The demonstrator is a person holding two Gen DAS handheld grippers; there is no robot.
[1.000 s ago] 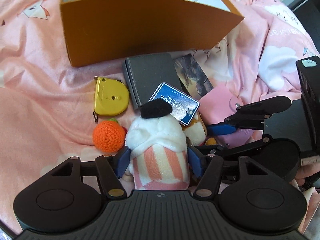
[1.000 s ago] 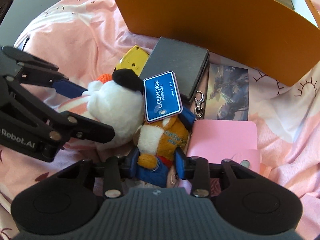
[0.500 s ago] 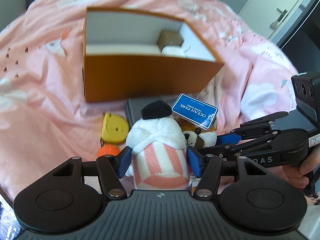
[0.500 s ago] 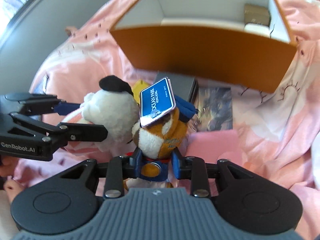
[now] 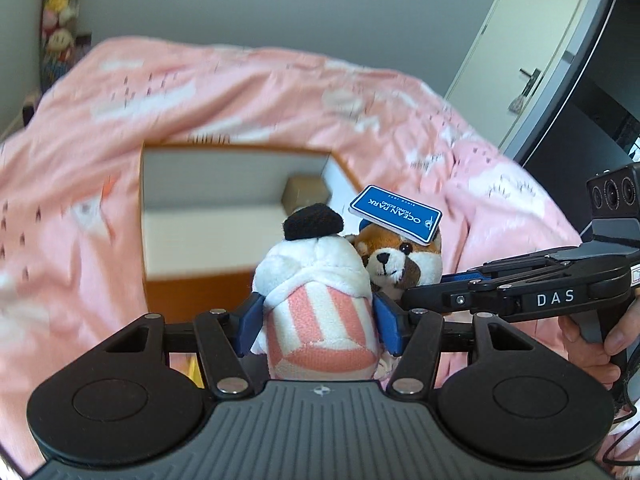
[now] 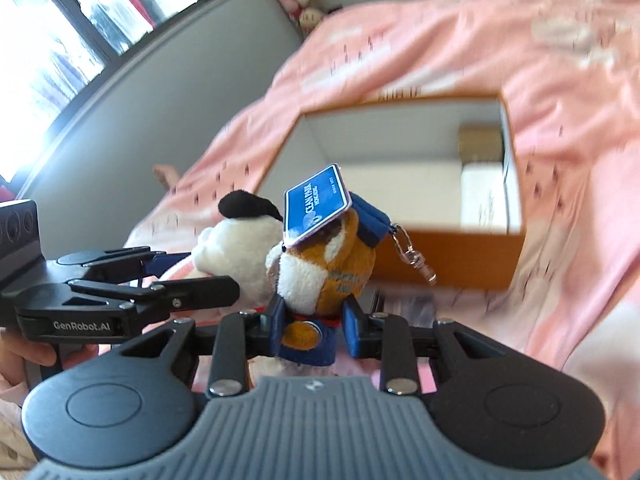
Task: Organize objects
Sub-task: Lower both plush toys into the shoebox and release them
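Observation:
My left gripper (image 5: 318,320) is shut on a white plush with a black ear and a pink-striped body (image 5: 316,276), held up above the bed. Beside it, my right gripper (image 6: 314,322) is shut on a red panda plush (image 6: 332,264) with a blue Ocean Park tag (image 6: 316,204) and a metal clip (image 6: 416,260). The two plushes touch. Beyond and below them sits the open orange box (image 5: 192,292), white inside, with a small brown box (image 5: 306,192) in its far right corner.
A pink patterned bedspread (image 5: 200,92) lies under everything. A person's hand (image 5: 612,336) holds the right gripper's handle. A grey wall and a door (image 5: 532,52) stand behind the bed, a window (image 6: 60,40) to the left, and soft toys (image 5: 60,8) in the corner.
Both grippers have lifted their plushes off the bed and tilted upward. The box has dropped lower in view, and the tape measure, orange ball, dark pad and cards have gone out of sight.

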